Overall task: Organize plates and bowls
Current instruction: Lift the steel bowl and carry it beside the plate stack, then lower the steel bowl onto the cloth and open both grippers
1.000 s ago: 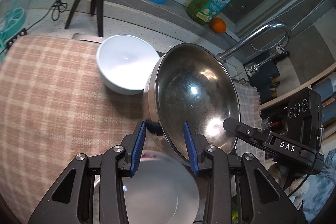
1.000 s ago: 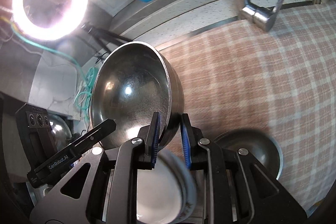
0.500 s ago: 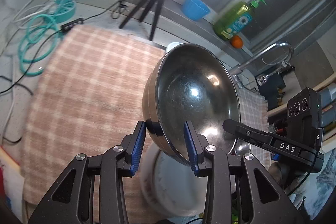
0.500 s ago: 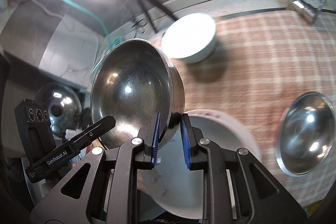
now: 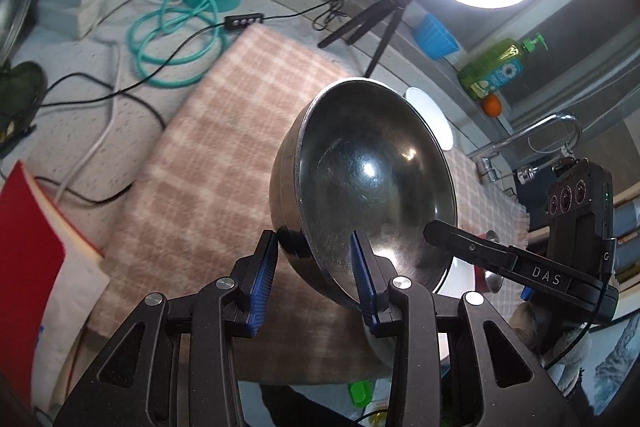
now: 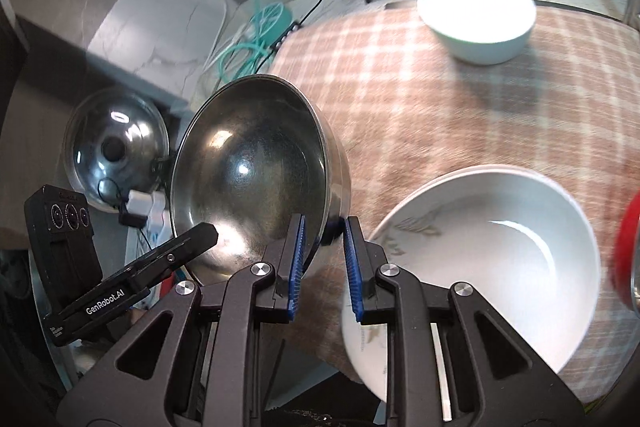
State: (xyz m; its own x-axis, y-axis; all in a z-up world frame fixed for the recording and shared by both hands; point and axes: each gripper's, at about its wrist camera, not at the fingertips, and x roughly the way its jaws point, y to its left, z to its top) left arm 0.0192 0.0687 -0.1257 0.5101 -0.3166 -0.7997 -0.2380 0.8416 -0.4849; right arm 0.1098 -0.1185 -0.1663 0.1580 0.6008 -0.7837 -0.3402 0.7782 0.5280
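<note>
I have each gripper clamped on its own round stainless-steel bowl. My left gripper (image 5: 316, 275) pinches the rim of 1 steel bowl (image 5: 372, 187), tilted on edge above the pink-and-white checked cloth (image 5: 208, 163). My right gripper (image 6: 322, 263) grips the rim of the other steel bowl (image 6: 252, 179) the same way (hollow side facing the camera). Beside the right fingers (image 6: 354, 267) a large white ceramic bowl with a leaf pattern (image 6: 492, 251) sits on the cloth (image 6: 420, 99); a smaller white bowl (image 6: 476, 15) rests well apart, near the cloth's far edge.
</note>
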